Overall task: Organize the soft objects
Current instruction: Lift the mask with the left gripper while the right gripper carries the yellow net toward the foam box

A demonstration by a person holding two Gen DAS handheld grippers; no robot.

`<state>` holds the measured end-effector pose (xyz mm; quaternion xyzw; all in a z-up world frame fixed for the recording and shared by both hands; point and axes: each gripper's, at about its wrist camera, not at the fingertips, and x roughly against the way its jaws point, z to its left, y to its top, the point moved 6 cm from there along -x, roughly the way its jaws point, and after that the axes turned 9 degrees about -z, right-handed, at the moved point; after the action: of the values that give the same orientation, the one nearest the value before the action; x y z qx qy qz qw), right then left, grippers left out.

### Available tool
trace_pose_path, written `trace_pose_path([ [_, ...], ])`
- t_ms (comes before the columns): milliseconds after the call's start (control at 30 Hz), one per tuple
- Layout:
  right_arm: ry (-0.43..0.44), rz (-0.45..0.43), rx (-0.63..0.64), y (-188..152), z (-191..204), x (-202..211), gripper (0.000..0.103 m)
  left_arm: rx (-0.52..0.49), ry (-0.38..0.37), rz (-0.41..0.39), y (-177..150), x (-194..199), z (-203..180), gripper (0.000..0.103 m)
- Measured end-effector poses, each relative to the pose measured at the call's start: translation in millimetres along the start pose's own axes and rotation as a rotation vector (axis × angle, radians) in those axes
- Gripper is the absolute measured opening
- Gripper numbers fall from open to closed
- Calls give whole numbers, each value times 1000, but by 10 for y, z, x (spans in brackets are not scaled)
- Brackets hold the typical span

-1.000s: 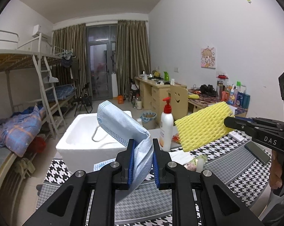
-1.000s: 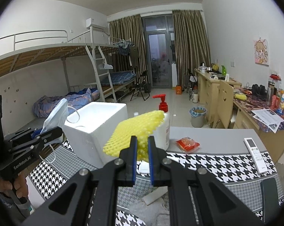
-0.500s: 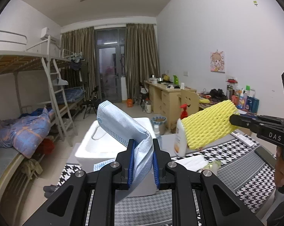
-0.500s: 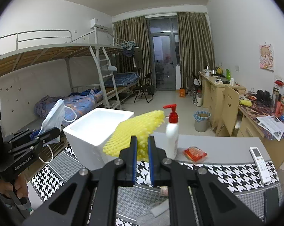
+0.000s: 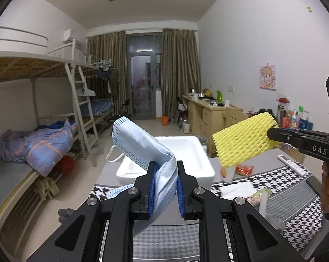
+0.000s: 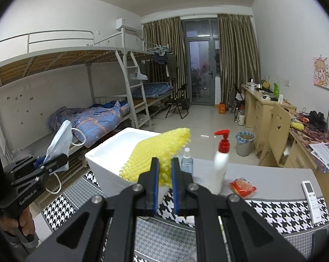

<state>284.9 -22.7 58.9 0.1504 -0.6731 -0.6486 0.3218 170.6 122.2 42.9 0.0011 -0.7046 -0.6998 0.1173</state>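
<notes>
My left gripper (image 5: 165, 185) is shut on a folded blue face mask (image 5: 140, 146) and holds it in the air in front of the white foam box (image 5: 192, 152). The mask also shows in the right wrist view (image 6: 59, 140), at the left. My right gripper (image 6: 164, 172) is shut on a yellow foam net sleeve (image 6: 157, 150), held up above the table just right of the box (image 6: 112, 152). The sleeve shows in the left wrist view (image 5: 243, 142), at the right.
On the table with the houndstooth cloth (image 6: 273, 209) stand a white pump bottle with a red top (image 6: 222, 163), a small clear bottle (image 6: 186, 163), a red snack packet (image 6: 242, 186) and a white remote (image 6: 311, 194). A bunk bed (image 6: 77, 87) is on the left, desks (image 6: 262, 109) on the right.
Both grippers have risen and moved toward the foam box with their loads. The box now lies lower and closer to the middle in both views.
</notes>
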Motion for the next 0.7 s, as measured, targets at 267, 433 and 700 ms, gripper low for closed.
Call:
trace_pose_path([
  [267,34,20,9,38,139,-224,14,16,43,10,-100,15,111,18],
  [433,56,40,26,69,227,-394,14,30,61,23,-160,-24,199,18],
  [700,78,81,27,49,325,-672,14,37,95,35,-214,-51,320,18],
])
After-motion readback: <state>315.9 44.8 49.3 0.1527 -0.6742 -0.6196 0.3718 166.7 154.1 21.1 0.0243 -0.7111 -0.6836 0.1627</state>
